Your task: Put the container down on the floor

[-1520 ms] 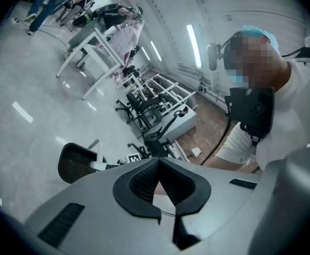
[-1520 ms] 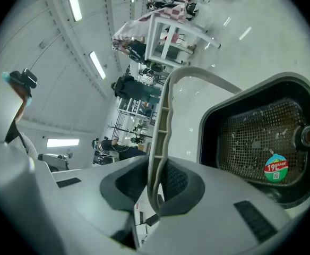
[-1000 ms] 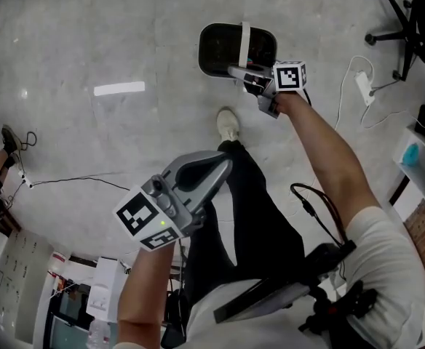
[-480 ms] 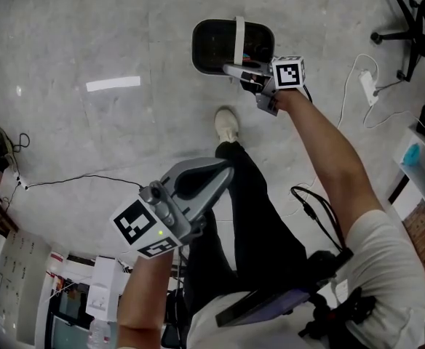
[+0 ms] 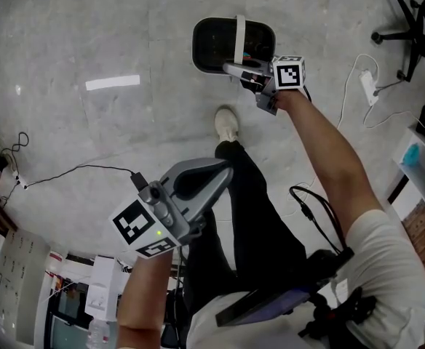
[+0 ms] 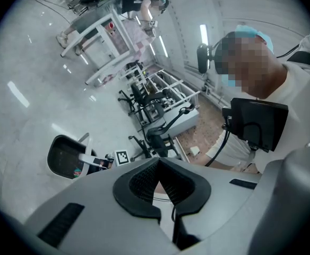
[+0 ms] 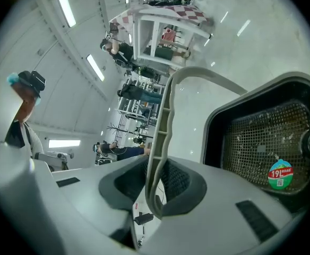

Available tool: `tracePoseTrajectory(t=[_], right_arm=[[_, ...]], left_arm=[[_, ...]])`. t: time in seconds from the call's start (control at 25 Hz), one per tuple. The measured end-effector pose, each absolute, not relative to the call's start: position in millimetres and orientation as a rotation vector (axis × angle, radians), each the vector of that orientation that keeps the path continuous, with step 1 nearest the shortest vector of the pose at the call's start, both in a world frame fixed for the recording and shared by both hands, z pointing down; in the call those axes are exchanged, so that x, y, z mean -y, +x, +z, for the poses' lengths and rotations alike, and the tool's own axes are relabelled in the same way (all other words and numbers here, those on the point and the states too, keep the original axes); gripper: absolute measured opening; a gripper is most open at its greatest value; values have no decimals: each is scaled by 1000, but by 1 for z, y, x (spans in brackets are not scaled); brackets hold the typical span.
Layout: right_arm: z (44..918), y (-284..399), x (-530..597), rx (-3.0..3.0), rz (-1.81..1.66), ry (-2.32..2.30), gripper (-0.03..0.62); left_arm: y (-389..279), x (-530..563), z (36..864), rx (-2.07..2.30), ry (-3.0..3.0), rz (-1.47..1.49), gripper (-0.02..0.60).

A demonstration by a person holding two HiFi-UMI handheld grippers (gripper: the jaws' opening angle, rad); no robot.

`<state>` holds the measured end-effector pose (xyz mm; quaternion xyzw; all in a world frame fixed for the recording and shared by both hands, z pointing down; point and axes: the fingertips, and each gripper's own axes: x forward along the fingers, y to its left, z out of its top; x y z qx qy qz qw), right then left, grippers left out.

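Between right gripper's [image 5: 236, 70] fingers [image 7: 182, 184]: container [image 5: 214, 46] handle [image 7: 163, 116]

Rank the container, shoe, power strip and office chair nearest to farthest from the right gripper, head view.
1. container: its handle is gripped by the right gripper.
2. shoe: just below the gripper.
3. power strip: to the right.
4. office chair: top right corner.
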<state>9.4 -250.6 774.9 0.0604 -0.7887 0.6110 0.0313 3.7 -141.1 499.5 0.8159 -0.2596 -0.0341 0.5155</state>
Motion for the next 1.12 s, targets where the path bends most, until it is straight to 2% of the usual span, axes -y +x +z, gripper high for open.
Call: tracePoseTrajectory(t=[0.28,0.64,1.12], right_arm=[[773,6,254,2448,1886,187,60],[779,12,254,2406,1868,217,186],[790,26,257,2367,1827,345,192]], left_arm=[[-2,140,497,617,1957,-89,11],[-1,141,499,606,1958,-96,11],[5,132,497,598,1965,-100,11]])
